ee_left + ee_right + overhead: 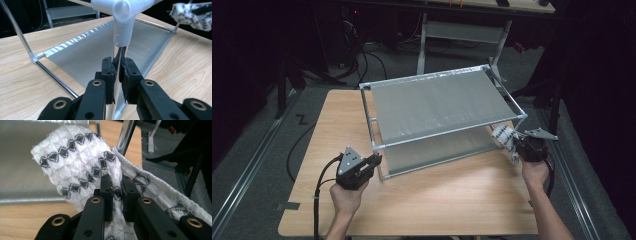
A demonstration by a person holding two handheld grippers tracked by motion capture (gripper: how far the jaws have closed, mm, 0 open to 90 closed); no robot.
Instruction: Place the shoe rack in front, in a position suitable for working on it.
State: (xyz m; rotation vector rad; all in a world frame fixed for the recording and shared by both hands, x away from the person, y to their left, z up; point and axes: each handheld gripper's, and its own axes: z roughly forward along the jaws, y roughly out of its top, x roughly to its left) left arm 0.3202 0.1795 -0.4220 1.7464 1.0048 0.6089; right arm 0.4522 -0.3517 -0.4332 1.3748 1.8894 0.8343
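While the two-tier rack [439,107] is standing on the wooden table [452,200], it is being gripped at its near-left corner post [120,51] by the left gripper [373,161], jaws clamped together on the thin metal tube just below the white plastic corner joint [122,15]. In the left gripper view the post is being pinched between the two black pads [109,72], with the rack's lower grey fabric shelf [100,50] lying behind it and a lower frame rod [56,78] running off to the left across the tabletop.

At the rack's right end a white cloth with black diamond pattern [507,140] is being held by the right gripper [518,146], jaws closed on a fold of it. In the right gripper view the cloth [82,167] is being bunched up above the jaws, touching a shiny upright tube of the rack [126,136].

Farther back, the upper grey shelf [437,100] is being carried level on the frame. Beyond the table, a second table's legs [422,45] and floor cables [367,60] are being seen in the dark.
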